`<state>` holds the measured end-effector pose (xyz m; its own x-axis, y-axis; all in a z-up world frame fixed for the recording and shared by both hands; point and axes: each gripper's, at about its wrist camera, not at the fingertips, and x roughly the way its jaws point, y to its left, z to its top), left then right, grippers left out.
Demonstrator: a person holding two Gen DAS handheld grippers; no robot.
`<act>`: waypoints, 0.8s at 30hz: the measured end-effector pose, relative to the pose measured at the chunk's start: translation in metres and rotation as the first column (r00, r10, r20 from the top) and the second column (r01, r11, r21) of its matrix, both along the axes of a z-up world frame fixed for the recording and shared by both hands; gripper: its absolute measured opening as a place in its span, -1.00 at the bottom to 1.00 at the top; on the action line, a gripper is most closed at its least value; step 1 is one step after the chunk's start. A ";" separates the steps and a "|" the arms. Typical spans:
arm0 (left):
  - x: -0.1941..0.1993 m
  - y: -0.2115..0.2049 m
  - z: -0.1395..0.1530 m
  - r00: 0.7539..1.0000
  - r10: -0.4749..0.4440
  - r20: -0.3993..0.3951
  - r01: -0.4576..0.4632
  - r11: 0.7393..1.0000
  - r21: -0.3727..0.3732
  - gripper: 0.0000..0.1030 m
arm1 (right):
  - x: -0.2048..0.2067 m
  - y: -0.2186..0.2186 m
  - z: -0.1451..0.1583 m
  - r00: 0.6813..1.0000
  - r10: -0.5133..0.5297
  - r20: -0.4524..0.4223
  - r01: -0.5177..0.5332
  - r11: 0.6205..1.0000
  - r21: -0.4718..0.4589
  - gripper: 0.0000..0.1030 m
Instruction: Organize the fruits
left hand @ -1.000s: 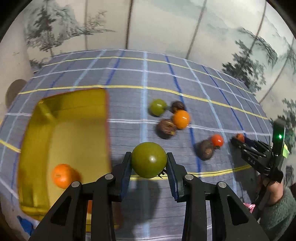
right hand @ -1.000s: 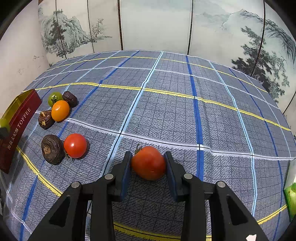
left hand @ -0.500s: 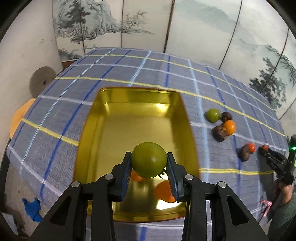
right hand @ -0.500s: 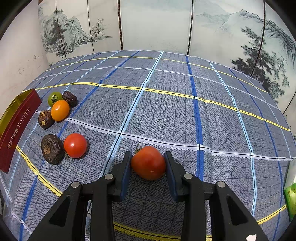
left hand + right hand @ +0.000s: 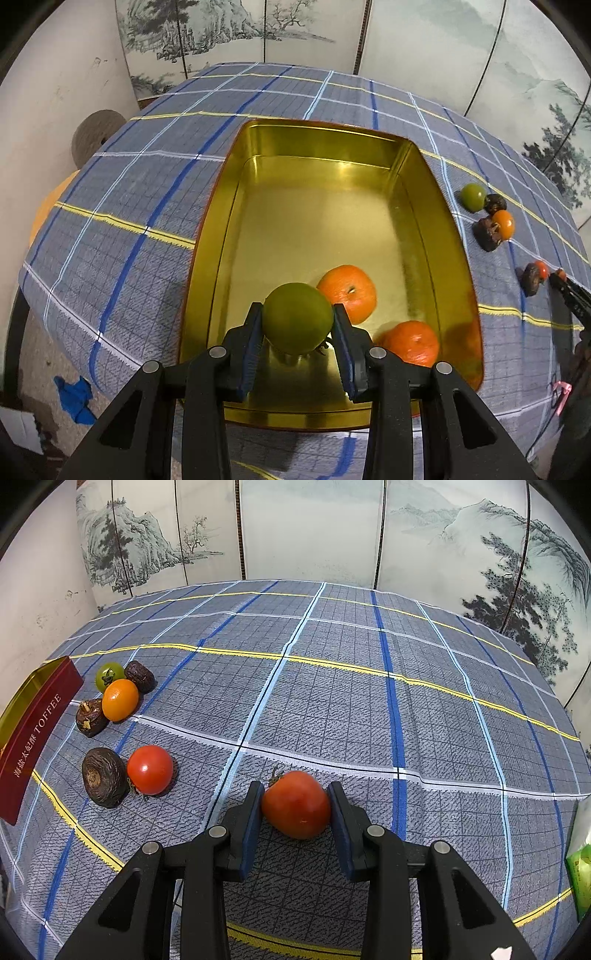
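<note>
My left gripper [image 5: 297, 332] is shut on a green tomato [image 5: 297, 316] and holds it over the near end of a gold tin [image 5: 321, 133]. Two oranges [image 5: 347, 291] [image 5: 410, 341] lie inside the tin beside it. My right gripper [image 5: 295, 808] is shut on a red tomato [image 5: 296, 804] low over the plaid tablecloth [image 5: 332, 701]. On the cloth to its left lie a second red tomato [image 5: 149, 769], an orange tomato [image 5: 120, 699], a small green tomato [image 5: 109, 675] and three dark brown fruits [image 5: 104, 776] [image 5: 90, 716] [image 5: 140, 675]. The right gripper [image 5: 570, 295] also shows in the left wrist view.
The tin's red side [image 5: 35, 734] reads TOFFEE and stands at the left edge of the right wrist view. A green packet [image 5: 581, 871] lies at the far right. Painted screen panels [image 5: 303, 528] close the back. Blue tape [image 5: 75, 395] marks the floor beyond the table edge.
My left gripper has carried the green tomato leftwards from over the cloth to over the tin, and a second orange has come into view. The right gripper has kept still.
</note>
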<state>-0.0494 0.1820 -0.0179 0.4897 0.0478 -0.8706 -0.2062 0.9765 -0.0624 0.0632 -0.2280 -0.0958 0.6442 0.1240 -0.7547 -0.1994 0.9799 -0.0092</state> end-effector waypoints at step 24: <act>0.000 0.006 -0.009 0.999 -0.008 -0.043 0.009 0.999 0.033 -0.27 | 0.000 0.001 0.000 1.000 0.000 0.001 0.000 1.000 -0.002 -0.35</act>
<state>-0.0492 0.1883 -0.0269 0.4521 0.0728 -0.8890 -0.1998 0.9796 -0.0214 0.0630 -0.2275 -0.0958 0.6449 0.1228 -0.7543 -0.1993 0.9799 -0.0110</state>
